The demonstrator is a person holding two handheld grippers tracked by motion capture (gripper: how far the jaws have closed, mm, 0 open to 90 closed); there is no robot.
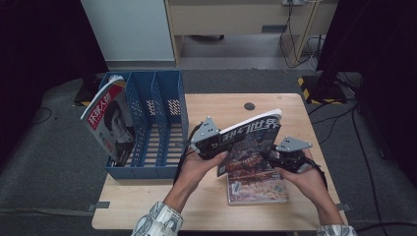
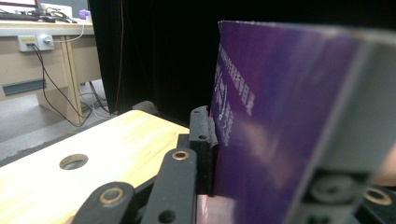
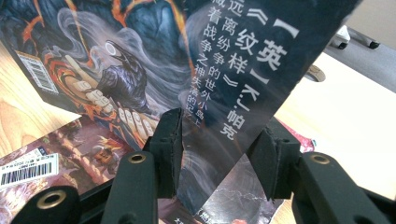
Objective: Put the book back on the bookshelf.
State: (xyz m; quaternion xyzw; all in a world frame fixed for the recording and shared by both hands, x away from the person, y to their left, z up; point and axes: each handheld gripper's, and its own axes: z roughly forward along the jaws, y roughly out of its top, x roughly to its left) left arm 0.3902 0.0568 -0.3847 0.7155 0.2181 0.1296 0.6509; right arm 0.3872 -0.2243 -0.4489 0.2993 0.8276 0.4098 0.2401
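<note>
Lying flat on the tabletop [image 1: 147, 211] nearest the person, a second magazine [image 1: 258, 186] sits under the raised one. Above it, the lifted magazine [image 1: 248, 140] is held tilted between both hands. At its left edge, the left claw [image 1: 212, 147] is clamped tight on it. At its right edge, the right claw [image 1: 275, 156] stands partly spread, the cover passing between its jaws; whether the pads press it cannot be told. Farther left stands a blue file rack [image 1: 162, 123], a red-covered magazine [image 1: 109, 125] leaning in its leftmost slot.
</note>
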